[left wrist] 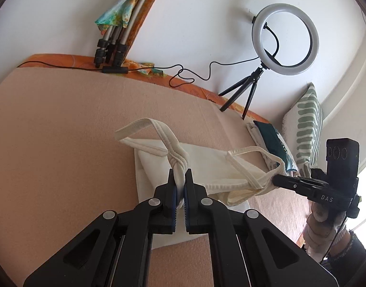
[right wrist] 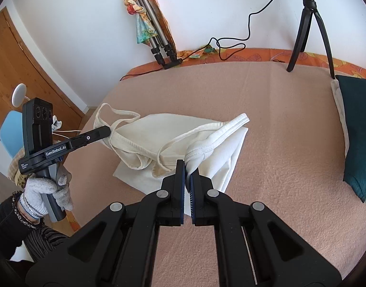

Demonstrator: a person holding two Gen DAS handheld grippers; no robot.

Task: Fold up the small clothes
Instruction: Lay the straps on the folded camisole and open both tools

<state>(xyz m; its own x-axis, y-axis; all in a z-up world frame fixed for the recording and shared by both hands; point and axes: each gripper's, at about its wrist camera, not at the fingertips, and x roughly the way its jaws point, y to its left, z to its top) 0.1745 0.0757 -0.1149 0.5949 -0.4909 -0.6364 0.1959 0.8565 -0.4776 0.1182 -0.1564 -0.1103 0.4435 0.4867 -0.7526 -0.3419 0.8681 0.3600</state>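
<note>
A cream sleeveless top [left wrist: 207, 165] [right wrist: 159, 134] with ribbed straps is held up over the pink bed cover [left wrist: 63, 143] [right wrist: 278, 131]. My left gripper [left wrist: 180, 174] is shut on one bunched shoulder strap; it also shows in the right wrist view [right wrist: 104, 131] at the garment's left corner. My right gripper [right wrist: 187, 167] is shut on the other bunched strap; it shows in the left wrist view [left wrist: 276, 179] at the garment's right corner. The body of the top hangs down and rests partly on the cover.
A stack of folded clothes, dark teal on white [right wrist: 355, 129] [left wrist: 271, 141], lies at the right. A ring light on a small tripod [left wrist: 284, 38] and a folded tripod [right wrist: 156, 40] stand by the wall. A striped pillow [left wrist: 305, 124] leans at the corner.
</note>
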